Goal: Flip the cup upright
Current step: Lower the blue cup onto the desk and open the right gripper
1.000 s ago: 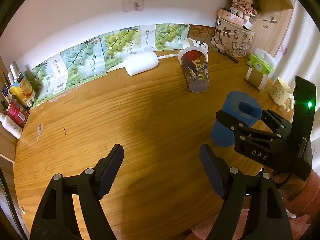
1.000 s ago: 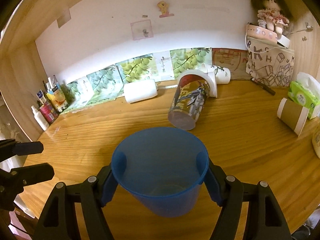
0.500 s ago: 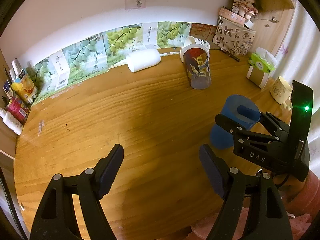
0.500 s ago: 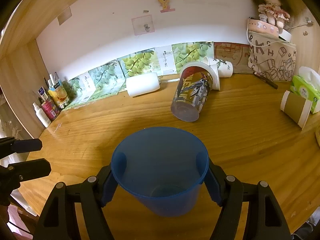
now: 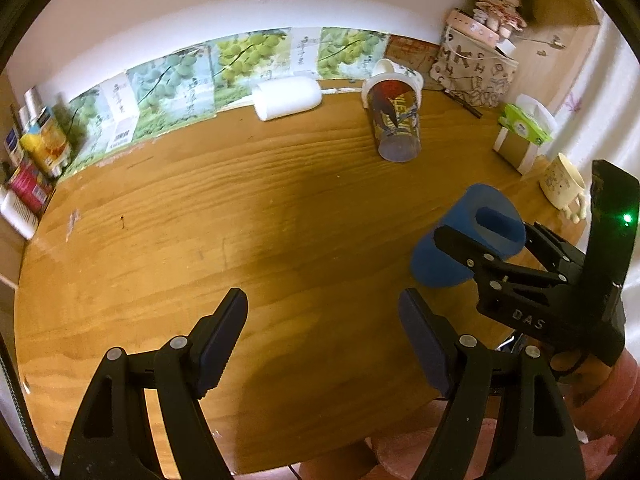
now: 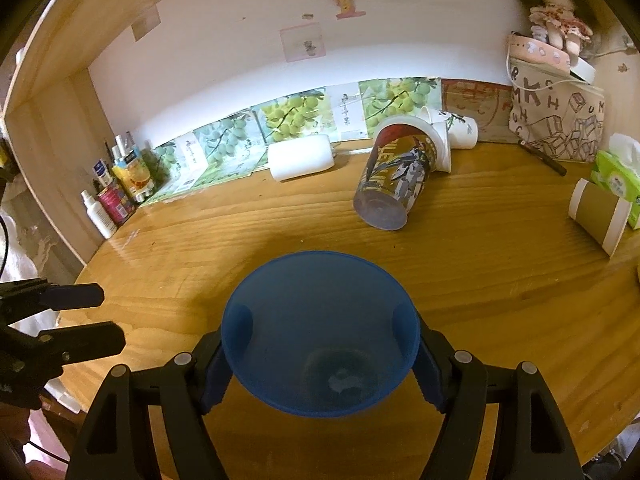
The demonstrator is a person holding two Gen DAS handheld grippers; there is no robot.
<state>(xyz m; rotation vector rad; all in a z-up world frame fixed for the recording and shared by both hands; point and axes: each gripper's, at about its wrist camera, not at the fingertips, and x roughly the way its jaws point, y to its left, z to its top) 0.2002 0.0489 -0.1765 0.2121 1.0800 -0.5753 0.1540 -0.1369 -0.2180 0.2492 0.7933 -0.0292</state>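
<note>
Wooden desk (image 6: 500, 280) | right gripper (image 6: 320, 354) clamps blue cup (image 6: 320, 332) (mouth up) | left gripper (image 5: 322, 336) open

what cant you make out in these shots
- Whether the blue cup base touches the table: right gripper fingers cover it in the left wrist view; the cup hides it in the right wrist view.
- Bottle labels at the left wall: too small.
- Doll: blurred.

The right gripper's (image 6: 320, 354) finger pads (image 6: 214, 376) sit mostly behind the blue cup (image 6: 320, 332). The left frame edge cuts the bottles (image 5: 24, 168), labels unreadable. The brown paper cup (image 5: 514, 150) is partly behind the tissue pack (image 5: 524, 128).
</note>
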